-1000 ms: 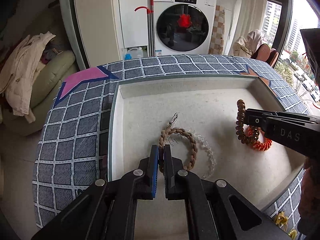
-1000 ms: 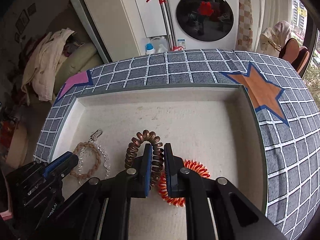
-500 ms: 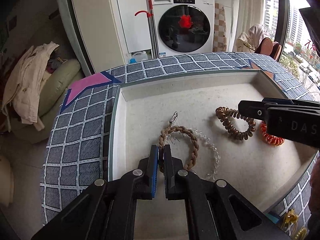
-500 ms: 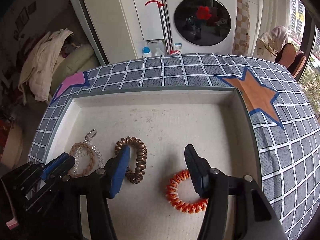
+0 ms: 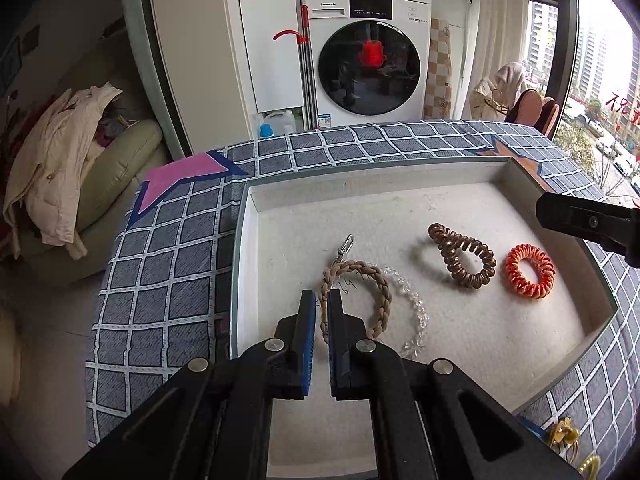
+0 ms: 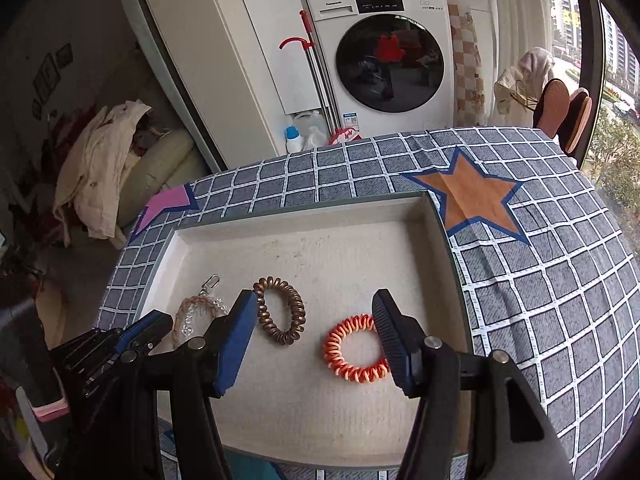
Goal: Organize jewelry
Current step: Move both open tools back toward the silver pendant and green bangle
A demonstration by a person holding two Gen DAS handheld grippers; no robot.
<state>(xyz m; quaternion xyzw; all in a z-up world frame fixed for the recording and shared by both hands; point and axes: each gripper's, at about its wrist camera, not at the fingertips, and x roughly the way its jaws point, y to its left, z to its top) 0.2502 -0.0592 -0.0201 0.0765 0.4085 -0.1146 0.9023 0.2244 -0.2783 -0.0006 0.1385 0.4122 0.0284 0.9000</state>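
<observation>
A shallow white tray (image 5: 372, 178) (image 6: 304, 214) lies on the checked cloth. In it lie a braided rope bracelet (image 5: 380, 290) (image 6: 192, 306) over a clear bead bracelet (image 5: 416, 312), a brown coil band (image 5: 464, 256) (image 6: 282, 310) and an orange coil band (image 5: 528, 270) (image 6: 352, 350). My left gripper (image 5: 322, 300) is shut on the rope bracelet's left side. My right gripper (image 6: 316, 312) is open and empty above the coil bands; it also shows in the left wrist view (image 5: 584, 220).
The table has a grey-blue checked cloth (image 6: 540, 280) with a pink star (image 5: 176, 182) and an orange star (image 6: 472, 196). Gold trinkets (image 5: 568, 440) lie at the near right edge. A washing machine (image 5: 368, 64) and a sofa with clothes (image 5: 60, 160) stand behind.
My right gripper carried the brown coil band left off the orange one, opened and let it go, then drew back and up. My left gripper kept its grip.
</observation>
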